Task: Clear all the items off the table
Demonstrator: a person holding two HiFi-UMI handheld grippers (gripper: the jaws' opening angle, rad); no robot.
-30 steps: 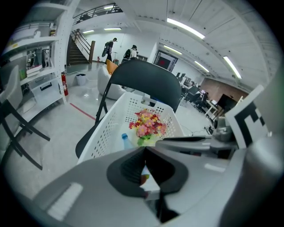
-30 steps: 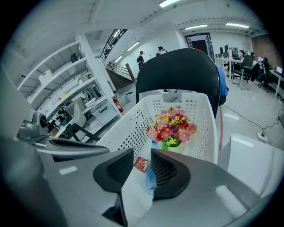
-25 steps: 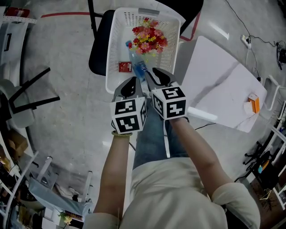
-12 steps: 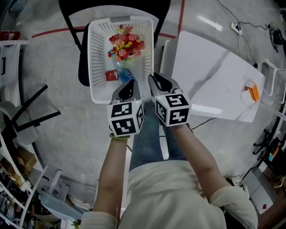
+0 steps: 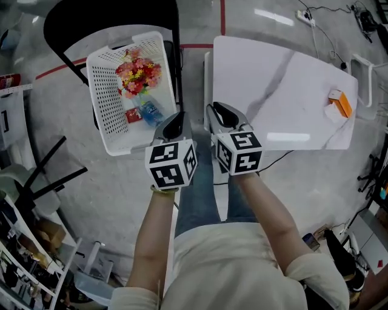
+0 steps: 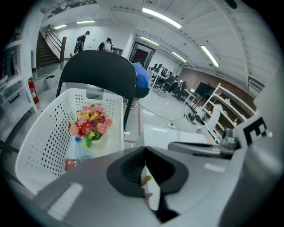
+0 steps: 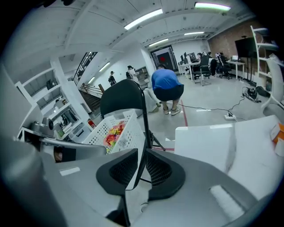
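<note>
A white marble-look table fills the upper right of the head view, with a small orange box near its right edge. A white basket rests on a black chair and holds a bunch of flowers, a blue bottle and a red packet. My left gripper is shut and empty, just right of the basket. My right gripper has just been closing with nothing between its jaws. It now stands shut at the table's near left corner.
In the left gripper view the basket and the flowers lie ahead to the left, the table to the right. A person in blue bends over far behind. Shelving and a black stand crowd the left floor.
Both grippers have moved from the basket's near edge rightward to the gap between basket and table. The basket has slid left in view and the table has come fully in.
</note>
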